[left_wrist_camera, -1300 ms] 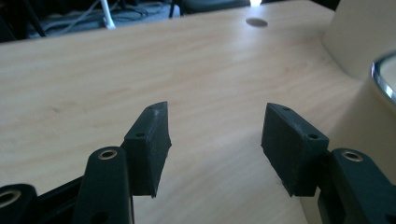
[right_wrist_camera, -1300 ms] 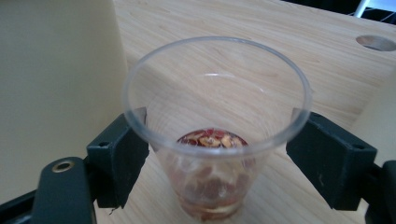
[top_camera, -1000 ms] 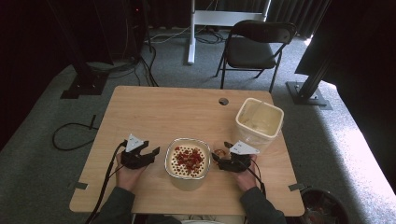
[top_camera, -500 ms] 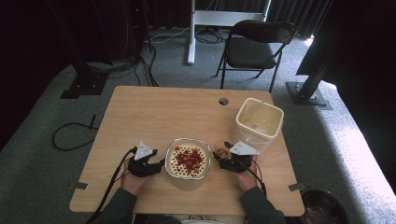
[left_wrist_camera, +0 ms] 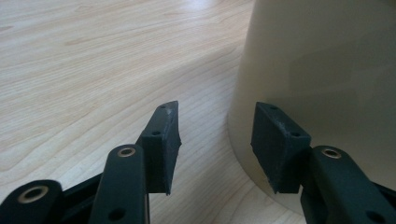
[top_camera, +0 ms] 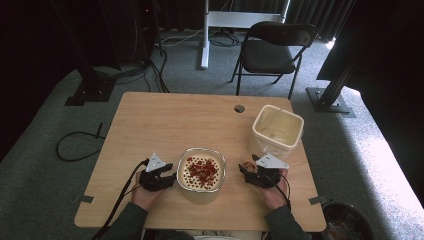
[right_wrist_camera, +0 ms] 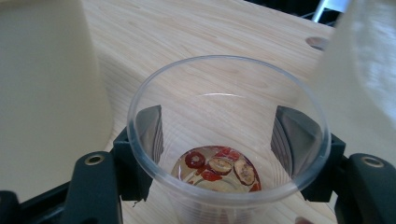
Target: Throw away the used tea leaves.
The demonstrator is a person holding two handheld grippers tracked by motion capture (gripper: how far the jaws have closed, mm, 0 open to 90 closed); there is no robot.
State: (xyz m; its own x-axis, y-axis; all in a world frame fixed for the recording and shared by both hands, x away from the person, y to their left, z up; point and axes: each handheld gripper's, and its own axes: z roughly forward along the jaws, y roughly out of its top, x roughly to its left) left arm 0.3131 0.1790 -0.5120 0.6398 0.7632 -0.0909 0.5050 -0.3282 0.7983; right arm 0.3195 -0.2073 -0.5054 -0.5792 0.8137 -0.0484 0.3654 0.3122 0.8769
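My right hand-held gripper (right_wrist_camera: pixel 229 135) pinches a clear cup (right_wrist_camera: pixel 229 140) of red slices; my left hand-held gripper (left_wrist_camera: pixel 217 140), jaws spread and just closing on nothing, should steady the tub (left_wrist_camera: pixel 327 70) beside it.

The right tool (right_wrist_camera: pixel 219 140) has clamped onto the clear cup (right_wrist_camera: pixel 229 154), while the left tool (left_wrist_camera: pixel 217 144) narrowed beside the bucket (left_wrist_camera: pixel 327 84).

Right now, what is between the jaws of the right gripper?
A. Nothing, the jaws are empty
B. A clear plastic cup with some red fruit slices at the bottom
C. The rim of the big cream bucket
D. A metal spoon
B: in the right gripper view the right gripper presses both pads on a clear plastic cup with red fruit slices at its bottom.
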